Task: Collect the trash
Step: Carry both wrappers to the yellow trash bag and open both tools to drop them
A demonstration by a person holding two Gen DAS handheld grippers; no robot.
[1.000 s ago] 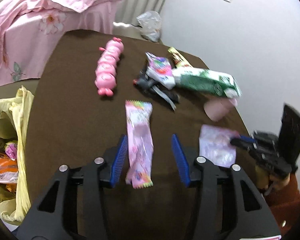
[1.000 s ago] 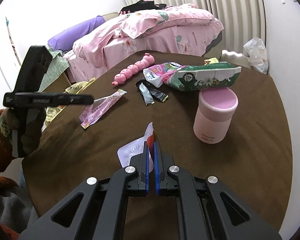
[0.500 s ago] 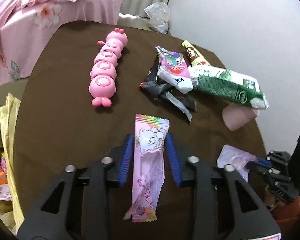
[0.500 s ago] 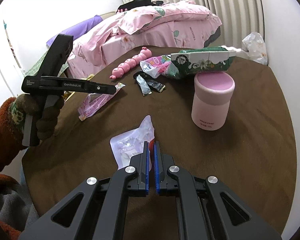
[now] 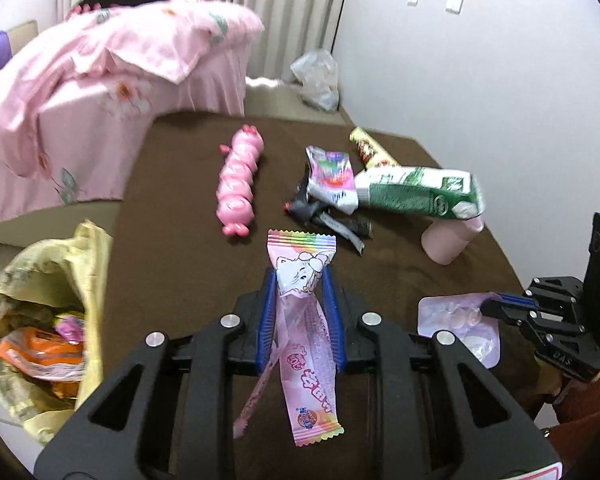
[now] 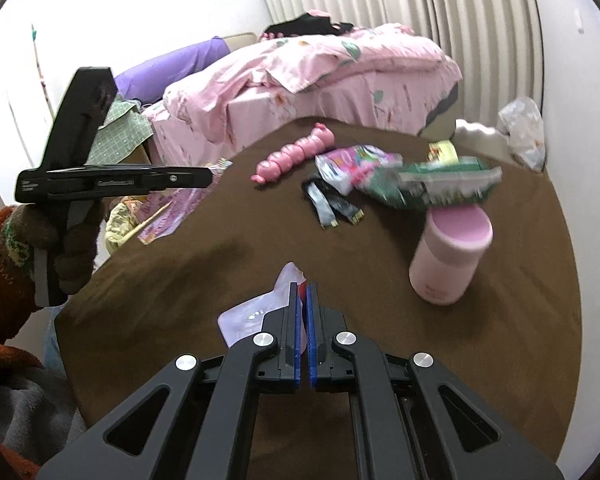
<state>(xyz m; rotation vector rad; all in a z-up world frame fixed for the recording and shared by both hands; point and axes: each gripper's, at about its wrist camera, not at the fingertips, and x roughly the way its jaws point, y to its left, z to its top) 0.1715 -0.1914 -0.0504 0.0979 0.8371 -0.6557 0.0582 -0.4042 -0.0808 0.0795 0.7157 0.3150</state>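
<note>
Since a second ago the left gripper [image 5: 299,312] has slid forward around the pink candy wrapper [image 5: 305,320] and raised it off the brown table [image 5: 172,208]; the wrapper lay flat between wide jaws then, and now hangs from them. The jaws are closing, their blue pads pressing the wrapper's upper half, its tail dangling toward six o'clock.

At eight o'clock in the left wrist view sits the yellow trash bag [image 5: 48,320], mouth open, with orange packaging inside. The wrapper is thin, light film: limp, a bit slick, likely to crumple or slip rather than break. A pinch across its width near the middle, as here, seems the sound hold. A loose strip trails beside it and could snag on the bag's rim.

Toward one o'clock lie a pink toy caterpillar [image 5: 240,184], dark sachets [image 5: 332,220], a colourful packet [image 5: 332,176], a green bag [image 5: 416,192] and a pink cup [image 5: 448,240].

At three o'clock the right gripper [image 6: 303,292] is clenched on a pale plastic blister sheet [image 6: 244,316], pinching one edge; something red shows between the pads, too small to identify.

The bag's bottom is cut off by the frame, and the green bag is motion-blurred in the right wrist view, its print unreadable.
</note>
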